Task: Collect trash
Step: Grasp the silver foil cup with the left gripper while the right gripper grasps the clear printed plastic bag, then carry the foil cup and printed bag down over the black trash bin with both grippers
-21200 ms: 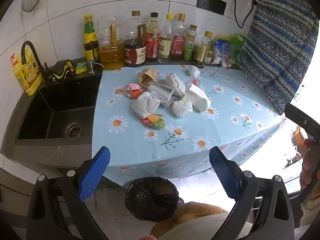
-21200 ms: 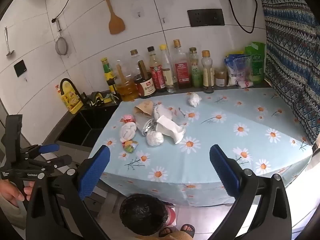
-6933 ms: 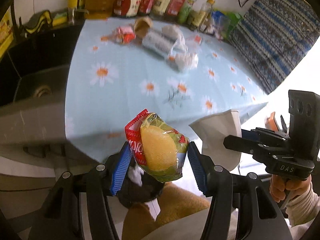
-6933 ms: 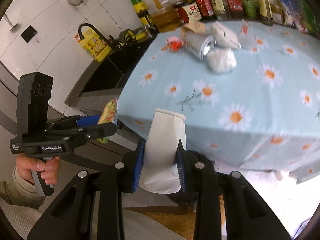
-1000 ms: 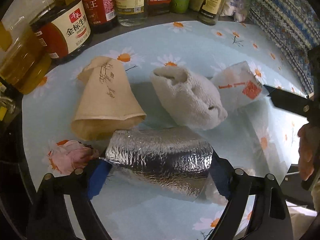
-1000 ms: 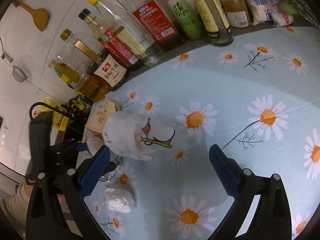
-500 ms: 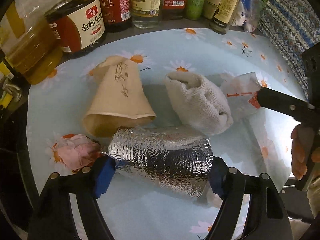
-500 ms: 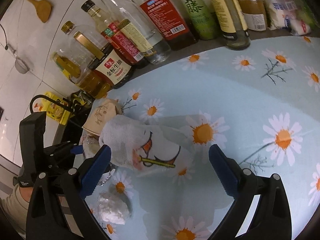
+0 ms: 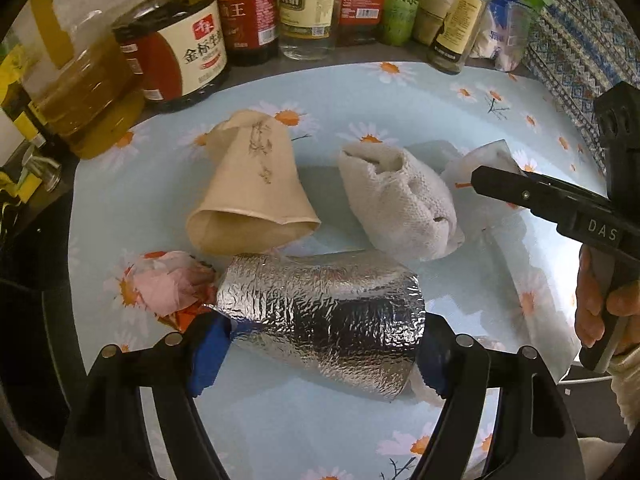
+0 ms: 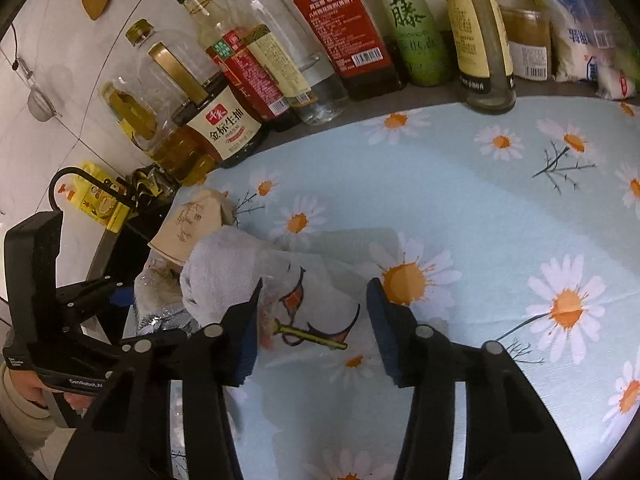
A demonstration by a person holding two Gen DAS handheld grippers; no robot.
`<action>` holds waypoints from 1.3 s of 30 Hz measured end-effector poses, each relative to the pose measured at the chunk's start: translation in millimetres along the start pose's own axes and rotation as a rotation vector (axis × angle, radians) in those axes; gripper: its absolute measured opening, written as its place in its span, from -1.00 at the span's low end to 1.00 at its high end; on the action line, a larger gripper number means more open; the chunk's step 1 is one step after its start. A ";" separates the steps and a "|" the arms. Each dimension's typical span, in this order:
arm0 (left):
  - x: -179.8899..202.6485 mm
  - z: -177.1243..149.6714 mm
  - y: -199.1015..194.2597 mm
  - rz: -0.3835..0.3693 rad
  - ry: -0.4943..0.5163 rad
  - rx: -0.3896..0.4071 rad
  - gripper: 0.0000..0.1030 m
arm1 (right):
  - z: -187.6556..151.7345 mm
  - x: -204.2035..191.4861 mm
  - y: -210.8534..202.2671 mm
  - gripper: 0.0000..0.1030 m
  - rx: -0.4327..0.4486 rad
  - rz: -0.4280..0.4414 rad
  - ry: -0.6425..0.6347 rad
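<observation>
Foil pouch (image 9: 320,312) between left claw (image 9: 320,344) pads

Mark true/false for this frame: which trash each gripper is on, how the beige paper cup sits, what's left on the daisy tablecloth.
1. The left gripper has its blue fingers on either side of the silver foil-wrapped roll. True.
2. The beige paper cup stands upright. False: it lies on its side, mouth toward the camera.
3. The right gripper straddles the clear plastic wrapper with red and yellow print. True.
4. The white crumpled paper towel is in the right gripper. False: it lies on the daisy tablecloth, beside the wrapper.
5. The pink crumpled wrapper is already binned. False: it lies left of the foil roll.
</observation>
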State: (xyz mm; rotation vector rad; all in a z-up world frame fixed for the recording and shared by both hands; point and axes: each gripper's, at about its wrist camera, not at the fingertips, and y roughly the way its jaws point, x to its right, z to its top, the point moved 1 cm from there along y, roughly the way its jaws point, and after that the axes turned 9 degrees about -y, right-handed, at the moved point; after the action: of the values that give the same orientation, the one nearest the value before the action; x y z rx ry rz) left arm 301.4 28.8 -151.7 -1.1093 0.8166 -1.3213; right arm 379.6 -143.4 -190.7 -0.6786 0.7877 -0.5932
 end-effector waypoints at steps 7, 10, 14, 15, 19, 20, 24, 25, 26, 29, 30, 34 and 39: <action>-0.3 -7.6 -12.9 -0.009 -0.006 0.025 0.47 | -2.4 -1.5 -12.4 -0.08 0.023 0.007 0.014; -0.8 -11.2 -19.1 -0.016 -0.010 0.039 0.47 | -5.0 -5.3 -23.8 -0.08 0.044 -0.011 0.013; -1.6 -16.7 -29.0 -0.036 -0.022 0.061 0.47 | -10.6 -11.8 -42.9 -0.08 0.071 -0.032 0.012; -1.0 -19.3 -32.9 -0.039 -0.019 0.071 0.47 | -11.6 -14.0 -46.8 -0.08 0.075 -0.036 0.009; -0.8 -30.5 -46.5 -0.066 -0.026 0.100 0.47 | -19.4 -26.4 -66.2 -0.08 0.091 -0.061 -0.007; -0.7 -33.4 -49.4 -0.068 -0.026 0.107 0.47 | -22.3 -30.6 -71.8 -0.08 0.095 -0.070 -0.010; -3.0 -49.9 -62.8 -0.087 -0.033 0.134 0.47 | -32.5 -43.9 -87.9 -0.08 0.106 -0.090 -0.020; -3.7 -54.0 -65.9 -0.092 -0.037 0.140 0.47 | -35.5 -48.0 -92.2 -0.08 0.108 -0.094 -0.021; -5.1 -57.7 -68.5 -0.097 -0.041 0.147 0.47 | -37.5 -51.2 -95.2 -0.08 0.110 -0.096 -0.023; -9.3 -70.9 -77.8 -0.113 -0.057 0.164 0.47 | -47.5 -65.8 -107.2 -0.08 0.117 -0.101 -0.035; -11.1 -76.4 -81.7 -0.122 -0.065 0.171 0.47 | -49.9 -68.7 -108.5 -0.08 0.116 -0.100 -0.037; -18.3 -97.8 -94.1 -0.149 -0.088 0.194 0.47 | -63.8 -85.5 -116.0 -0.08 0.110 -0.103 -0.041; -26.5 -124.9 -103.7 -0.176 -0.105 0.203 0.47 | -83.2 -109.9 -123.7 -0.08 0.113 -0.106 -0.050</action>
State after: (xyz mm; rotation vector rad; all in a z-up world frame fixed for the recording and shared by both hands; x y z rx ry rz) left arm 147.5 44.7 -95.7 -1.0963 0.5041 -1.4446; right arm 223.5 -172.5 -95.4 -0.6314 0.6695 -0.7092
